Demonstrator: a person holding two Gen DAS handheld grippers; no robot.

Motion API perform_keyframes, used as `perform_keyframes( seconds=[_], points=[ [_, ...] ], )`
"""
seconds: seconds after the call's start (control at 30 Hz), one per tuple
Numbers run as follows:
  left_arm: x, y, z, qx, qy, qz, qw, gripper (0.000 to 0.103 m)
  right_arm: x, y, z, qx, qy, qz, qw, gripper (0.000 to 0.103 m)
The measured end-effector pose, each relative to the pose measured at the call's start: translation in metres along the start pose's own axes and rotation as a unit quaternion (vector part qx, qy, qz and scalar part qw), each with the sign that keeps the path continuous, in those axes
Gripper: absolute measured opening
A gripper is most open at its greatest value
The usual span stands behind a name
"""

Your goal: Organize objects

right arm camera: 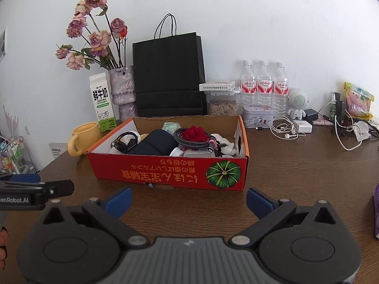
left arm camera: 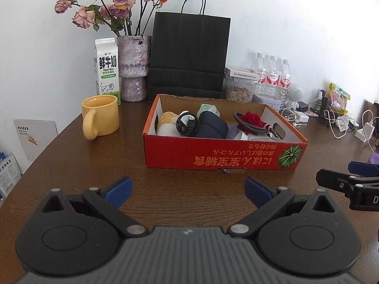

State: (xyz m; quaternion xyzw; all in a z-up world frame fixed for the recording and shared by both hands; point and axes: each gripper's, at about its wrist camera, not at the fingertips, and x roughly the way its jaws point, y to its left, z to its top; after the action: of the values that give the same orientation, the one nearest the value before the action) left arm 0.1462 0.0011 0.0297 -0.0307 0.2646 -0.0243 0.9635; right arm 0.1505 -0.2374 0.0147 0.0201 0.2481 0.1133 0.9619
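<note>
Red cardboard box (left arm camera: 213,152) packed with coiled cables and dark blue pouch (left arm camera: 210,126), seated mid dark wooden surface (left arm camera: 99,165). Both hand-held grippers, left (left arm camera: 188,190) and right (right arm camera: 188,200), held spread, empty. Risk judged: cables snagged, yellow ceramic mug (left arm camera: 100,116) knocked.

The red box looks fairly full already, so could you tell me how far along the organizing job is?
Done: the red box already holds a dark pouch, coiled cables and a red rose. In hand: nothing; the left gripper and right gripper are both open over bare table. Left: white earphones and chargers lie loose to the box's right.
</note>
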Motion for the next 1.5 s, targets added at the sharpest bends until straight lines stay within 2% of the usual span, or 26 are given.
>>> perform_keyframes(
  seconds=[0.63, 1.5],
  points=[
    [-0.015, -0.001, -0.002, 0.001, -0.010, -0.002, 0.9999, 0.103, -0.014, 0.005, -0.001, -0.005, -0.008, 0.003, 1.000, 0.103],
    [-0.018, -0.002, -0.004, 0.003, -0.004, -0.008, 1.0000, 0.103, -0.016, 0.010, -0.003, -0.007, -0.006, 0.001, 1.000, 0.103]
  ],
)
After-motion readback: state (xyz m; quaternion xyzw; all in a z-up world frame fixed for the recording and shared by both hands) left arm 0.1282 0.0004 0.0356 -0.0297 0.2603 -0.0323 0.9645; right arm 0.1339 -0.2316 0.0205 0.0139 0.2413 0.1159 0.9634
